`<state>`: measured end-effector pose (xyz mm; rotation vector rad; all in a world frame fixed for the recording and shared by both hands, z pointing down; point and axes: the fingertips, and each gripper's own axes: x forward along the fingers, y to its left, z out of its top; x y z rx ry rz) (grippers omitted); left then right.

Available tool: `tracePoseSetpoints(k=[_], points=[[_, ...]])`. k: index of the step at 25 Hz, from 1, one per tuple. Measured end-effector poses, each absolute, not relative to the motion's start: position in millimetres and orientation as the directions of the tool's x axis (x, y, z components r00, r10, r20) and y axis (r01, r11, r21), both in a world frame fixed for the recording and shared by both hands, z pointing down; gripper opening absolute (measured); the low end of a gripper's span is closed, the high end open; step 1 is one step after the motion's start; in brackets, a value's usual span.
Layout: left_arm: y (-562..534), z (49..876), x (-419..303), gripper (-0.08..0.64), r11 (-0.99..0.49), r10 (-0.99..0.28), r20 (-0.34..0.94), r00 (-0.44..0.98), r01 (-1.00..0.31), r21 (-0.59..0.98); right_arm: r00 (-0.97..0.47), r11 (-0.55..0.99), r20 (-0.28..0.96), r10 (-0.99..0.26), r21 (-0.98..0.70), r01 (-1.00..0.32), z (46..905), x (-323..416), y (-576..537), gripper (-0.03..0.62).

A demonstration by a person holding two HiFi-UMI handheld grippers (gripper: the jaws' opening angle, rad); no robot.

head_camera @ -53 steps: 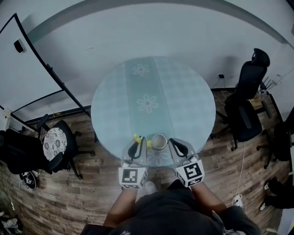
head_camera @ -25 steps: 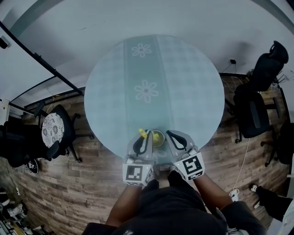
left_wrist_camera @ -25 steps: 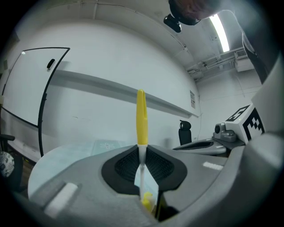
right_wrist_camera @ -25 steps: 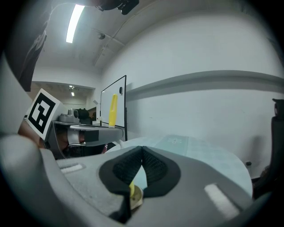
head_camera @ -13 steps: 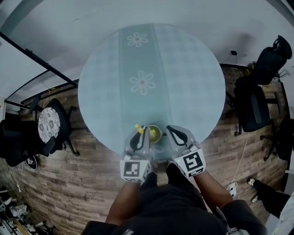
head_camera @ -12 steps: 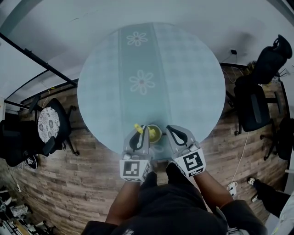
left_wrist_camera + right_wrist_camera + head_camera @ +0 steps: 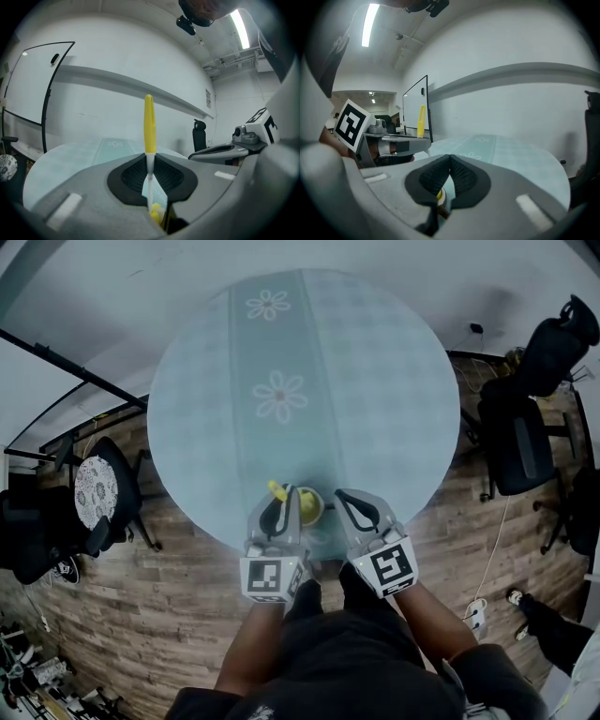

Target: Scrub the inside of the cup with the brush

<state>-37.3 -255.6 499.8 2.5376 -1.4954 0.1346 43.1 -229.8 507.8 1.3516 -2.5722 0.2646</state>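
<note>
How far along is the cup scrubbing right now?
Done: left hand-held gripper is shut on the brush, right hand-held gripper on the cup at its rim. In hand: the brush's yellow head sits inside the cup, so scrubbing looks under way. Left: finishing; the cup's cleanliness can't be judged.

The round table (image 7: 394, 381) wears a pale blue-green checked cloth that covers the whole top. A darker green band (image 7: 267, 352) runs down its middle from the far edge to the near one, and two white daisy prints sit on it, one (image 7: 269, 305) near the far rim and one (image 7: 280, 396) around the centre. On the cloth stands a small pale cup (image 7: 315, 510), upright, close to the near edge and at the end of that band, showing yellow inside. From where I stand, the checked cloth on either side of the band is bare.
</note>
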Motion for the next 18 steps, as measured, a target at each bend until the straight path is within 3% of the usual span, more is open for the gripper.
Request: tracePoseSetpoints(k=[18], points=[[-262,516,-23,0.038,-0.452,-0.86,0.196,0.472,-0.881,0.141,-0.584,0.586,0.279,-0.762,-0.085,-0.806,527,52,-236,0.002]])
